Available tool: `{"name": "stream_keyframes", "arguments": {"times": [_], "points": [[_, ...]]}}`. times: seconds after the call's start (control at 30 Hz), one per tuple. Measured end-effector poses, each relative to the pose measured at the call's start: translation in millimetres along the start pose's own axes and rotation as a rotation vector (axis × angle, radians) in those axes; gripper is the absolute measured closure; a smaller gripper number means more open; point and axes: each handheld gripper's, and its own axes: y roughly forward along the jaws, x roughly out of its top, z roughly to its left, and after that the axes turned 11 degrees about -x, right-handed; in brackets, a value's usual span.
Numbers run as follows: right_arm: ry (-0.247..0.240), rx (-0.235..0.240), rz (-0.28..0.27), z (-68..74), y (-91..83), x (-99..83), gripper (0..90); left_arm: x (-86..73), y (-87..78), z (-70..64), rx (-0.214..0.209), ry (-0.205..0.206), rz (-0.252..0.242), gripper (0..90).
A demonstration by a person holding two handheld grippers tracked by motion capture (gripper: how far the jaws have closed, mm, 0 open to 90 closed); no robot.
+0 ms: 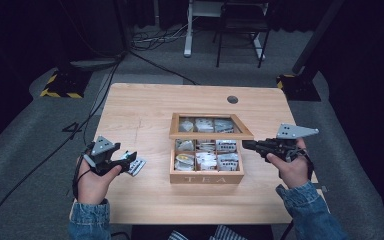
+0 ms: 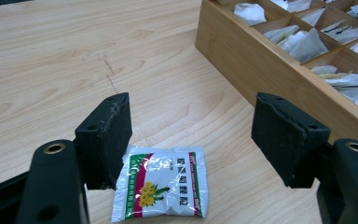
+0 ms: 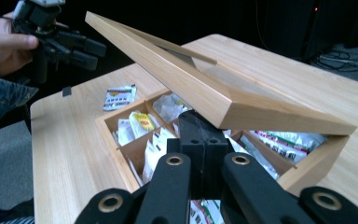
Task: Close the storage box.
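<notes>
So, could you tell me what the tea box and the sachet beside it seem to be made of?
The tea box looks like light, smooth-finished wood: visible grain, with TEA lettered on the front. The sachet on the table looks like glossy printed plastic or foil film: it shows crinkles and shiny highlights.

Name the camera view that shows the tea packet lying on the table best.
The left gripper view: the tea packet lies flat between the open jaws, print readable. The high view shows it small beside the left gripper. The right gripper view shows it far off, beyond the tea box.
</notes>
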Motion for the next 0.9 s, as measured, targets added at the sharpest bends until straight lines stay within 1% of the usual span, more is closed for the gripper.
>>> {"name": "stream_keyframes", "arguments": {"times": [0.07,0.1,0.2,0.23,0.47,0.57,0.67,0.8,0.9], "points": [[-0.005,-0.002,0.012,1.0,-1.6,-1.2,90.0,-0.4,-0.5,1.3,0.000,-0.002,0.003,29.6],[-0.005,-0.003,0.019,1.5,-2.2,-1.8,90.0,-0.7,-0.4,1.5,0.003,-0.009,0.000,29.6],[-0.007,-0.005,0.043,3.7,-3.5,-4.1,90.0,-0.9,-0.5,2.9,0.006,-0.008,0.006,29.6],[-0.009,-0.004,0.050,4.2,-3.9,-4.8,90.0,-1.0,-0.3,2.7,0.006,-0.015,0.007,29.6],[-0.023,-0.007,0.087,8.0,-5.7,-8.5,90.0,-1.3,0.9,3.3,0.004,-0.016,0.014,29.6],[-0.031,-0.003,0.105,9.8,-6.8,-10.3,90.0,-1.6,1.2,4.0,0.003,-0.017,0.019,29.6],[-0.039,0.012,0.116,12.6,-7.8,-11.9,90.0,-2.1,1.6,4.6,0.005,-0.018,0.029,29.6],[-0.055,0.015,0.142,16.0,-5.8,-15.4,90.0,-2.6,3.2,4.6,0.006,-0.020,0.043,29.6],[-0.062,0.015,0.160,16.9,-4.4,-18.0,90.0,-2.8,3.4,4.8,0.004,-0.020,0.042,29.6]]}}
